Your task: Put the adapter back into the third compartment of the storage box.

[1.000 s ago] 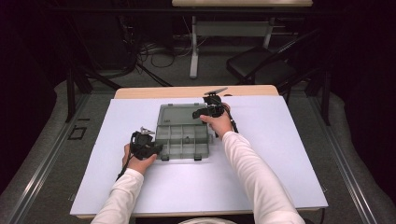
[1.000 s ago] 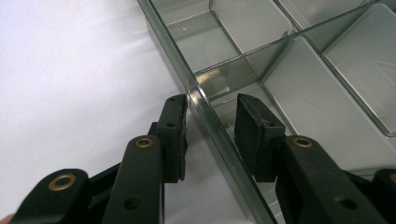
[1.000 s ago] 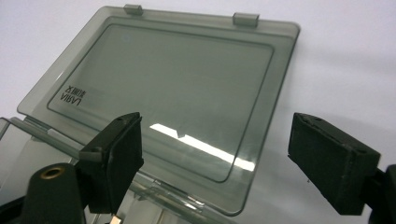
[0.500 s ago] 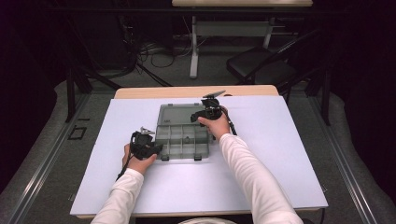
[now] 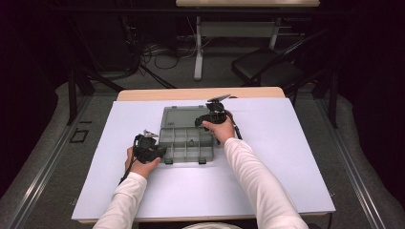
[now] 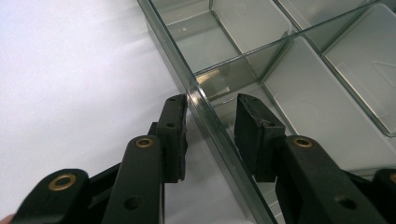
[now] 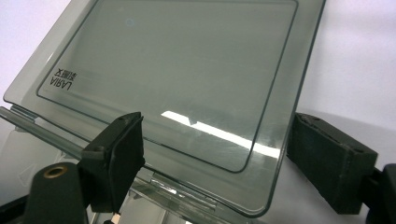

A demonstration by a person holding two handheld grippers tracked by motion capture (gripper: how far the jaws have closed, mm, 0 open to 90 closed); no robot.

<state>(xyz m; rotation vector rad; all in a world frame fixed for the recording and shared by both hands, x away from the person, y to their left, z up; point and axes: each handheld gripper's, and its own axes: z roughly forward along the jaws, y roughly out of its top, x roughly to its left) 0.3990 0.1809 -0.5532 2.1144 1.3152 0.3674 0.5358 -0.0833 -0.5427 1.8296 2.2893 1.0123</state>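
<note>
Clear grey plastic compartment box (image 5: 187, 138) open, mid-table on white sheet (image 5: 286, 157).
My left gripper (image 6: 211, 123) straddles its side wall, jaws apart; right gripper (image 7: 215, 158) gapes around the lid (image 7: 177, 79).

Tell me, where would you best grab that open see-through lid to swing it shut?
Probably the lid's free far edge, coming from its right side with the right tongs. It lies tilted back on its hinge, so that thin rim fits between the open jaws.
</note>
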